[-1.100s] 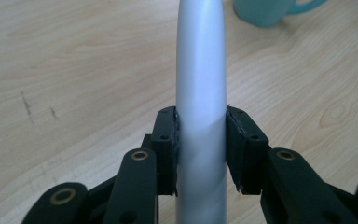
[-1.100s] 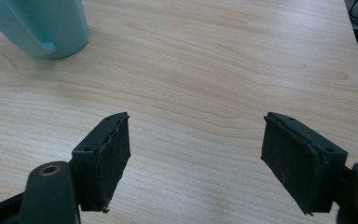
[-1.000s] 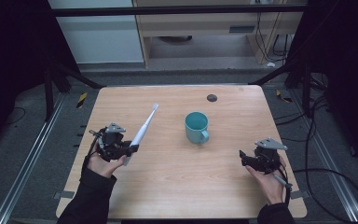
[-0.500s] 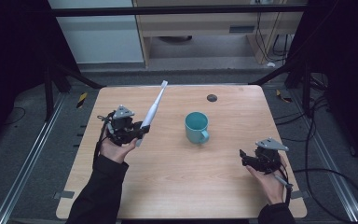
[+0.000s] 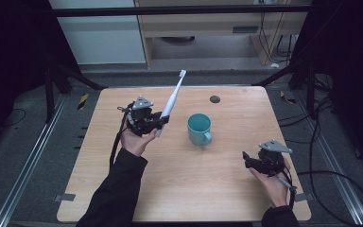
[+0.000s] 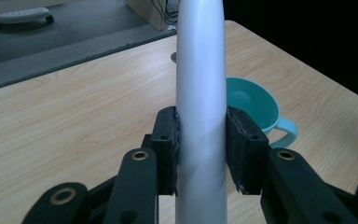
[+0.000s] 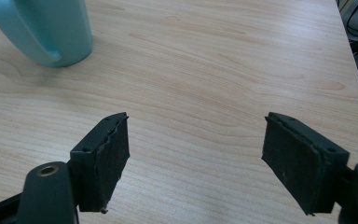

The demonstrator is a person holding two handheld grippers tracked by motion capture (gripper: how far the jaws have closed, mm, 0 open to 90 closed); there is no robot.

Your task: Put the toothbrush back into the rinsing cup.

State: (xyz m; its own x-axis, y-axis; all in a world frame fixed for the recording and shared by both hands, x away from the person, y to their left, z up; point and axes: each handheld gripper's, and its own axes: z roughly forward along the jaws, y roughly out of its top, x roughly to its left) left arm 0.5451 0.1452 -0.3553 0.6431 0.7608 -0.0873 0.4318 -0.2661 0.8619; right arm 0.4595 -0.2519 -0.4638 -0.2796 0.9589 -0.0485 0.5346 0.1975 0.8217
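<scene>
my left tongs (image 5: 157,124) are over the left half of the counter (image 5: 123,189), raised off the wood and clenched on a white toothbrush (image 5: 171,101). the grip is near the handle's lower end; the handle tilts up and away from me, with the brush head past the far edge of the counter in the high view. in the left gripper view both pads (image 6: 167,140) press flat against the white handle (image 6: 201,107), one on each side, and the handle rises between them out of the top of the view.

right of the toothbrush, near the middle of the counter, a teal mug (image 5: 199,128) stands upright, its handle toward my side. beyond it, near the far edge, a small dark round mark (image 5: 214,99) sits on the wood.

my right tongs (image 5: 249,160) rest low at the right near corner, well apart from the mug. they are released: the jaws stand wide with bare wood between them, and the mug (image 7: 42,28) sits ahead to their left.
</scene>
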